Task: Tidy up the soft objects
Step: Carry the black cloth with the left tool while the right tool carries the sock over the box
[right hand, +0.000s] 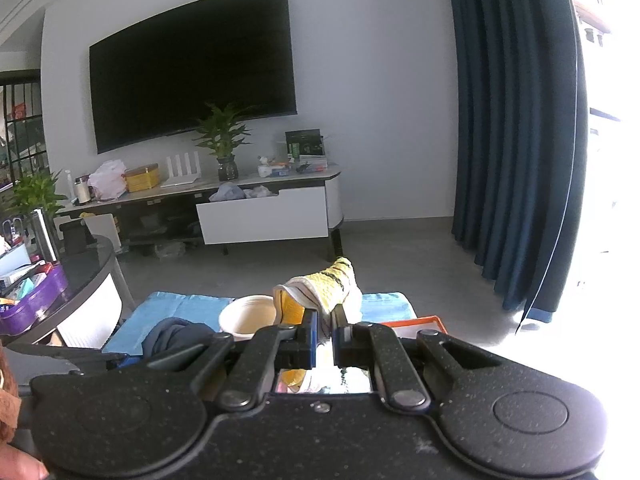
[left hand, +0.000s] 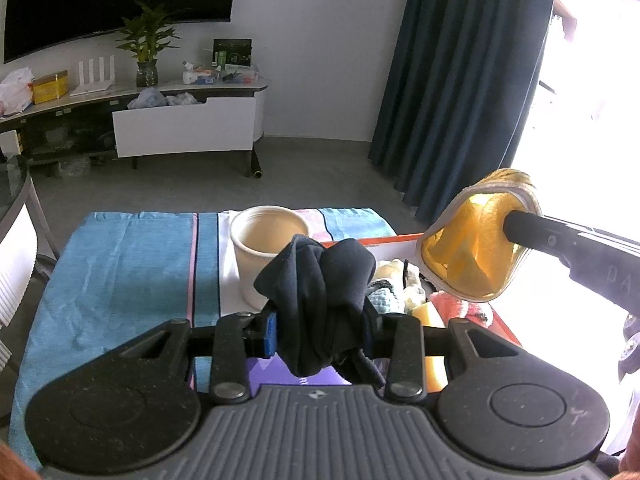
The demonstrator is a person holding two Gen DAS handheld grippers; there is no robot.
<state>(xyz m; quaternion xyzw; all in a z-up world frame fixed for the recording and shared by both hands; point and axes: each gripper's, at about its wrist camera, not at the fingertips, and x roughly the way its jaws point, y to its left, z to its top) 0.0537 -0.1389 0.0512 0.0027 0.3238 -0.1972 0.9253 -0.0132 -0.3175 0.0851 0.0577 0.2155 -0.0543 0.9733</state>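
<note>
The left hand-held gripper clamps a bunched dark cloth; the right hand-held gripper pinches a yellow sock — a cream cup sits just ahead.

A dark television hangs above a potted plant beside blue curtains.

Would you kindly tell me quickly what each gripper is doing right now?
Left gripper: closed on a bunched dark navy cloth.
Right gripper: closed on a yellow and white cloth.
</note>
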